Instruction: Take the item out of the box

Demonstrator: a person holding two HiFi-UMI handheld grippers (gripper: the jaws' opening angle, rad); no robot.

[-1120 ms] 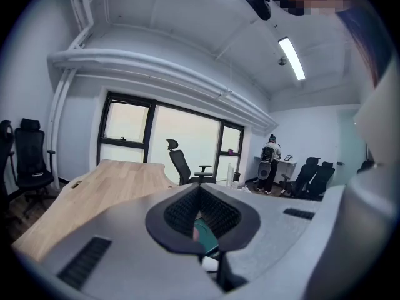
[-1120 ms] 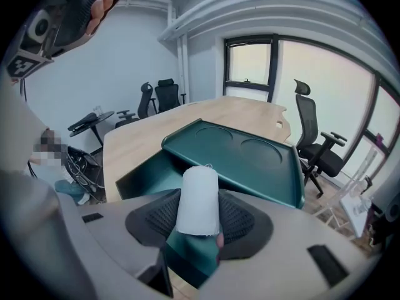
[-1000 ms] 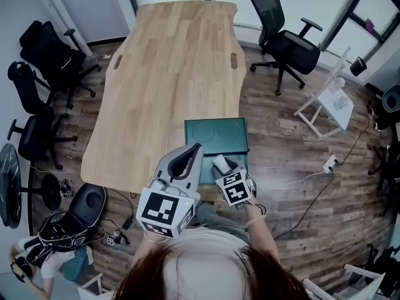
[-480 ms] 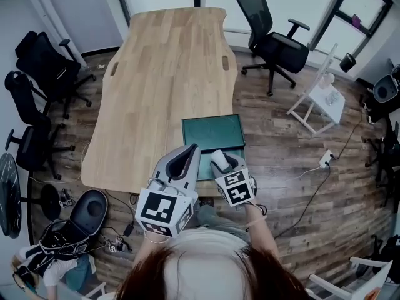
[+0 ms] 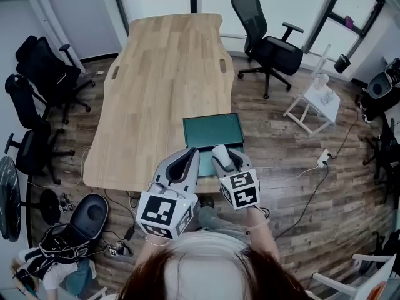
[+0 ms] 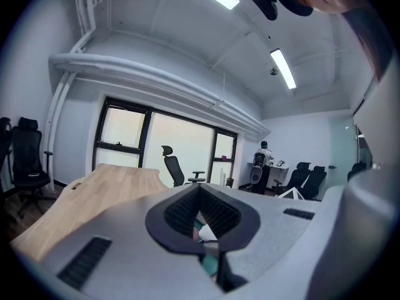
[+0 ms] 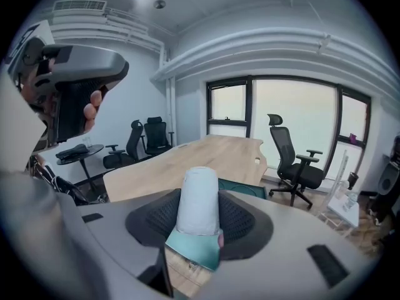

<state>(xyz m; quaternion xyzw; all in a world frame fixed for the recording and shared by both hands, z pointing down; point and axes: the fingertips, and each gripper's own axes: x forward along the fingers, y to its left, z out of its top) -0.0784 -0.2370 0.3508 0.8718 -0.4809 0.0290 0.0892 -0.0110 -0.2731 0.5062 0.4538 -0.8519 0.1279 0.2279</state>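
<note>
One green box (image 5: 212,132) sits at the near right edge of the single wooden surface (image 5: 162,74). Of two hand-held grippers, the right hand-held gripper (image 5: 224,159) is clamped on the one item (image 7: 199,199), a white cylinder with a teal base, at the box's near edge. The left hand-held gripper (image 5: 192,155), jaws together and empty, hangs just left of it.

Left tongs (image 5: 195,150) closed beside right tongs (image 5: 227,157) clamped on the item (image 7: 199,199).

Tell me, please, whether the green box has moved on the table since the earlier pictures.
No. The green box sits at the same near right corner of the table; only the head camera has shifted.
</note>
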